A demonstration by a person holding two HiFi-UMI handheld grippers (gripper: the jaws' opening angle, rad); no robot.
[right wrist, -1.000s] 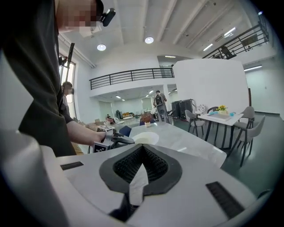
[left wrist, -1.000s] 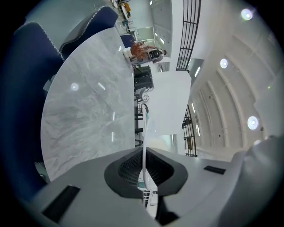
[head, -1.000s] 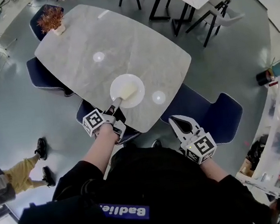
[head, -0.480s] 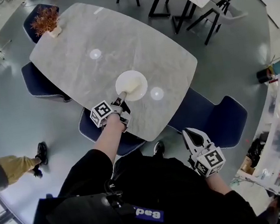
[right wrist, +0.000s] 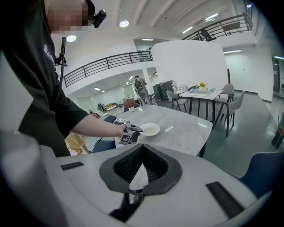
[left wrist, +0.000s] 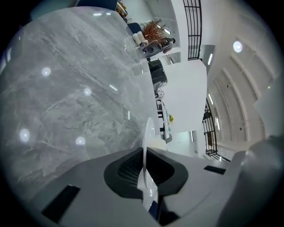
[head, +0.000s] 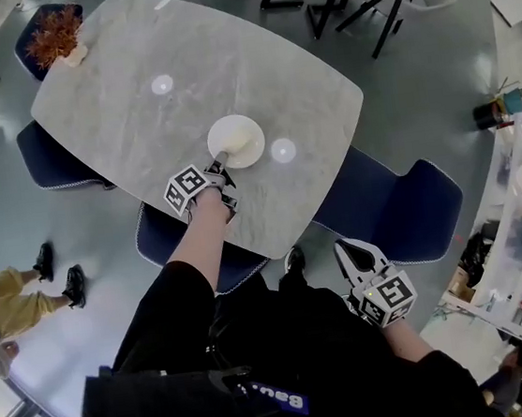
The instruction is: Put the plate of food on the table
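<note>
What the plate [head: 255, 143] holds is too small to identify; a bystander [head: 7, 292] in yellow trousers is cut off at the left edge.

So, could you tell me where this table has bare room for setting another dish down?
The table is bare across the wide stretch between the plate and the plant, and over its whole right end. Only the near edge is crowded, where the left tool grips the plate.

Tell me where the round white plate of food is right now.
In the head view the round white plate is left of centre, over the grey marble table's near side, rim pinched by the left gripper.
</note>
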